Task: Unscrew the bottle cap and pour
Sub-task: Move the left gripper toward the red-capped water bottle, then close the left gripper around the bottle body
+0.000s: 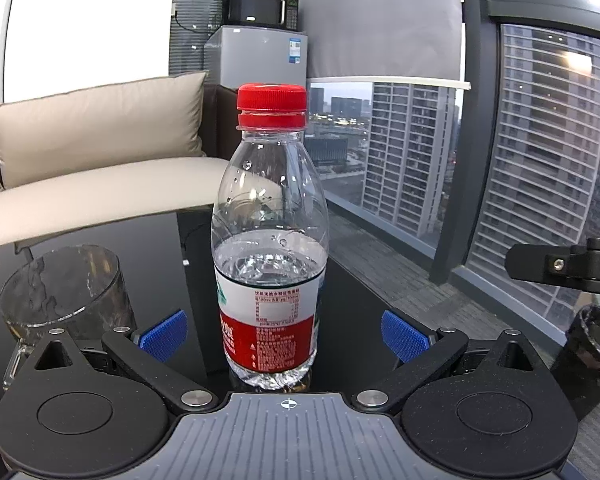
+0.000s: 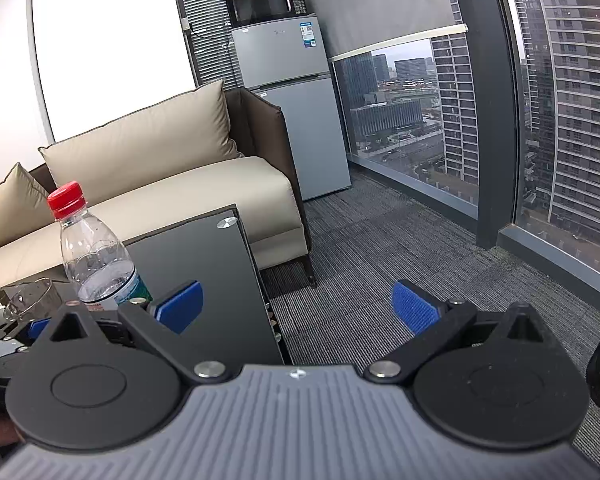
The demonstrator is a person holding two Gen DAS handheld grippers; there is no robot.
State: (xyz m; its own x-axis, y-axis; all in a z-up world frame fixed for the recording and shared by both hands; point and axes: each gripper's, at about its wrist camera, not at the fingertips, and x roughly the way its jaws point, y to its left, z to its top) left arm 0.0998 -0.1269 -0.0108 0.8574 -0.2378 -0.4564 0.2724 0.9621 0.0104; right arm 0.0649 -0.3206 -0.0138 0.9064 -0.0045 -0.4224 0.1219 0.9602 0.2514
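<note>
Both tools spread wide; bottle [image 1: 270,236] upright between left tool [image 1: 284,334] pads, untouched.

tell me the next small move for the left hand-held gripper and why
Probably close the left hand-held gripper on the bottle. The bottle stands upright on the black table, centred between the open blue pads, which flank its label without touching. The red cap is still on, so the body likely needs holding before the open right hand-held gripper, off to the side, can twist it.

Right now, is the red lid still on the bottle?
Yes, on. The red cap sits atop the upright bottle.
</note>
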